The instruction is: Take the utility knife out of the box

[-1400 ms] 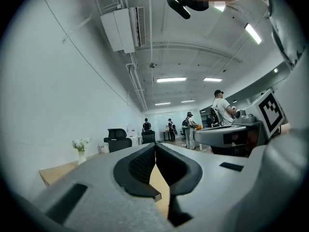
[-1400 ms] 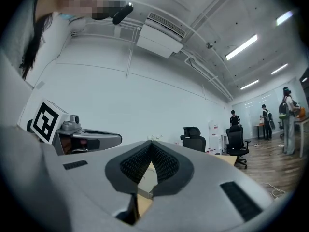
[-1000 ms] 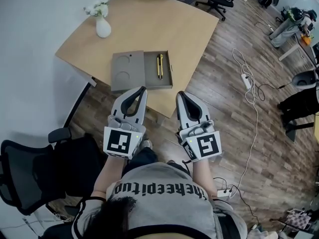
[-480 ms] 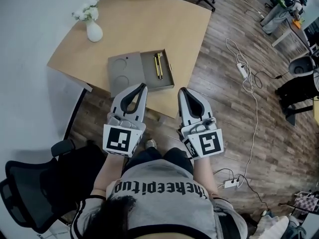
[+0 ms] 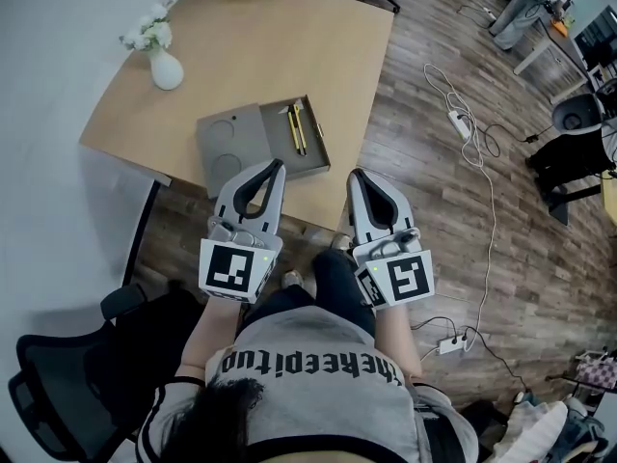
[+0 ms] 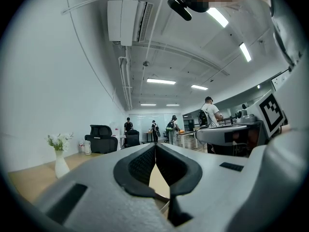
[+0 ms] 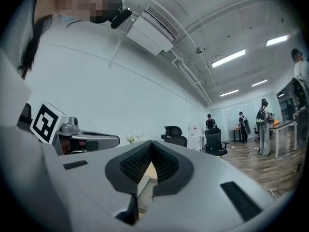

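An open grey box lies near the front edge of the wooden table, its lid folded out to the left. In its right half lies the yellow and black utility knife. My left gripper is shut and empty, and its tip hovers over the table's edge just in front of the box. Shut and empty too, my right gripper is at the edge to the right of the box. Both point level. In the left gripper view the left gripper has its jaws together, and so does the right gripper in its own view.
A white vase with flowers stands at the table's far left. A black office chair is behind me on the left. Cables and a power strip lie on the wooden floor to the right. People stand far off in the room.
The table and box have drifted left and slightly nearer to the gripper tips in the head view. Both grippers stay shut and side by side.
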`<state>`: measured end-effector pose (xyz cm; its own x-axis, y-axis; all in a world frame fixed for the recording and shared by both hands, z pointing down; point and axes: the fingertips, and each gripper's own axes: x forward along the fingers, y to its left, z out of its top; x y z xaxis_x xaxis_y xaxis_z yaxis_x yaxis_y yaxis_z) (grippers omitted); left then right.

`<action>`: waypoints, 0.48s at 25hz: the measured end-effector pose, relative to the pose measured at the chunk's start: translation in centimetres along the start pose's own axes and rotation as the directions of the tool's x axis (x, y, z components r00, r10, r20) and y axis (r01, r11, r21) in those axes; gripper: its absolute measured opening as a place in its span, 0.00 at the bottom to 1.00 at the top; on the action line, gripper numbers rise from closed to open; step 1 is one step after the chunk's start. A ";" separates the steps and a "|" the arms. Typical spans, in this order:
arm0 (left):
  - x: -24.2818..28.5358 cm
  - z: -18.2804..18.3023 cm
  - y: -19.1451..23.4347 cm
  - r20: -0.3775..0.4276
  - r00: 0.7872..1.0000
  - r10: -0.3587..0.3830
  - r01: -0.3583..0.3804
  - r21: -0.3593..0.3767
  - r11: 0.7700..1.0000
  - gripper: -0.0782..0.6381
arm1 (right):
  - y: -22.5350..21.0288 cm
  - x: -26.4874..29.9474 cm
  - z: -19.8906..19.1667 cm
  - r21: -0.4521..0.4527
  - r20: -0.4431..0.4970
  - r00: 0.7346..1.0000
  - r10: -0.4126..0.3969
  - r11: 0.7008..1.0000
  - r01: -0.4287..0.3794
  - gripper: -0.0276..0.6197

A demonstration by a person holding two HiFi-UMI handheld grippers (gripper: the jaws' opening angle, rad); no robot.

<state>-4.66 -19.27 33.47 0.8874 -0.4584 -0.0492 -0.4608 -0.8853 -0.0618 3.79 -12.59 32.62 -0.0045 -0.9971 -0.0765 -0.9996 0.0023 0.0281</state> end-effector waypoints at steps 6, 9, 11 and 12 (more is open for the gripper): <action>1.6 0.0 0.5 -0.002 1.000 0.012 -0.012 0.008 1.000 0.13 | -1.1 1.4 0.2 -0.010 0.000 1.000 0.020 1.000 -0.020 0.05; 2.7 0.2 0.8 0.002 1.000 0.026 -0.026 0.018 0.999 0.13 | -2.0 2.2 0.3 -0.007 0.000 0.999 0.032 0.999 -0.032 0.05; 3.4 0.2 1.0 -0.002 0.999 0.039 -0.039 0.020 0.999 0.13 | -2.7 2.7 0.2 -0.004 0.000 0.999 0.045 0.999 -0.045 0.05; 3.8 0.2 1.0 -0.001 0.999 0.045 -0.045 0.023 0.999 0.13 | -3.1 3.0 0.2 -0.002 0.000 0.999 0.052 0.999 -0.052 0.05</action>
<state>-1.74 -21.90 32.98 0.8658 -0.4979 -0.0505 -0.5004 -0.8618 -0.0829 6.86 -15.55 32.09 -0.0564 -0.9956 -0.0753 -0.9980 0.0540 0.0337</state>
